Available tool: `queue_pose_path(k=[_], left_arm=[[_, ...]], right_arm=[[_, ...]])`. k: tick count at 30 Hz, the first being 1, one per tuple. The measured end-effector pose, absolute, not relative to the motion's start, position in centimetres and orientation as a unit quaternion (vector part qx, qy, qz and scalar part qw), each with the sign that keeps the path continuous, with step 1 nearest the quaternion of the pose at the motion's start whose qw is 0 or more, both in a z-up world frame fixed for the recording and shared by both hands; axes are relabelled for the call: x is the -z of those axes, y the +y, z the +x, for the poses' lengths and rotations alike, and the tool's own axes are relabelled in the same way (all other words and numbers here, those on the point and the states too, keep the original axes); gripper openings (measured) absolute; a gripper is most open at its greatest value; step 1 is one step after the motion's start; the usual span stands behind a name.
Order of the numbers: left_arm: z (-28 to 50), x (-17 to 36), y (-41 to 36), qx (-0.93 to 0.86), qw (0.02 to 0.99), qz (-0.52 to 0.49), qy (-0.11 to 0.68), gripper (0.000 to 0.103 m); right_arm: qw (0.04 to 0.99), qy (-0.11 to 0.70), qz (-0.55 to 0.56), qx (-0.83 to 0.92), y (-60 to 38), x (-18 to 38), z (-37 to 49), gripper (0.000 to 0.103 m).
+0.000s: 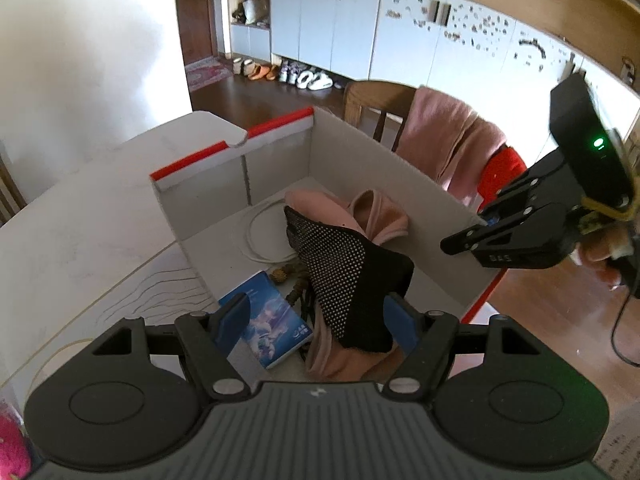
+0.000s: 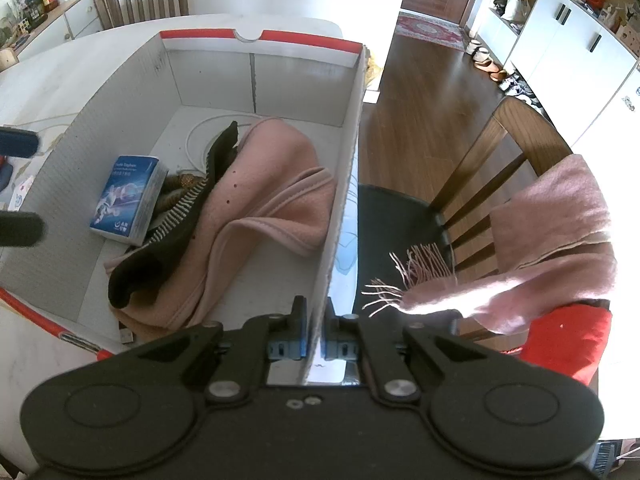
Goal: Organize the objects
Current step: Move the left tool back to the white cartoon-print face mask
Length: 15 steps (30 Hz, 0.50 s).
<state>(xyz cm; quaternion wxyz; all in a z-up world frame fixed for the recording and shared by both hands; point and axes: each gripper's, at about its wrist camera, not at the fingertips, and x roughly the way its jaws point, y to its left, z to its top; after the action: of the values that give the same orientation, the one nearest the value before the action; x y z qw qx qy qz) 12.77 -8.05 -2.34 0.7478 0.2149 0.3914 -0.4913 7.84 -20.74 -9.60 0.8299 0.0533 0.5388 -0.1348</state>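
My right gripper (image 2: 316, 330) is clamped on the box (image 2: 344, 168) wall, low in the middle of the right wrist view, so I use it only to hold the box steady on the counter (image 1: 80, 220). My left gripper (image 1: 316, 320) stands apart at the bottom centre of its view, with the black dotted glove (image 1: 340, 264) just in front of it; I cannot tell if a finger (image 1: 400, 316) touches it. The glove lies on the pink cloth (image 2: 272, 184) inside the box, beside the blue packet (image 2: 128, 196) and over the white cable (image 1: 256, 236). I think the glove is already placed, so the good way is to keep the left gripper apart, lift it straight away without catching the cloth, and not release the wall before that.
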Motion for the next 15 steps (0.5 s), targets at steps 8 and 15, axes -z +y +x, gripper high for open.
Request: queue_pose_path(k=[8, 15], left_arm=[[13.8, 0.5, -3.7, 0.468, 0.770, 0.188, 0.391, 0.073], [15.1, -0.3, 0.9, 0.428, 0.794, 0.172, 0.395, 0.073]], right_arm=[[0.830, 0.539, 0.053, 0.135, -20.7, 9.6, 7.8, 0.005], [0.829, 0.540, 0.054, 0.135, -20.8, 9.6, 7.8, 0.005]])
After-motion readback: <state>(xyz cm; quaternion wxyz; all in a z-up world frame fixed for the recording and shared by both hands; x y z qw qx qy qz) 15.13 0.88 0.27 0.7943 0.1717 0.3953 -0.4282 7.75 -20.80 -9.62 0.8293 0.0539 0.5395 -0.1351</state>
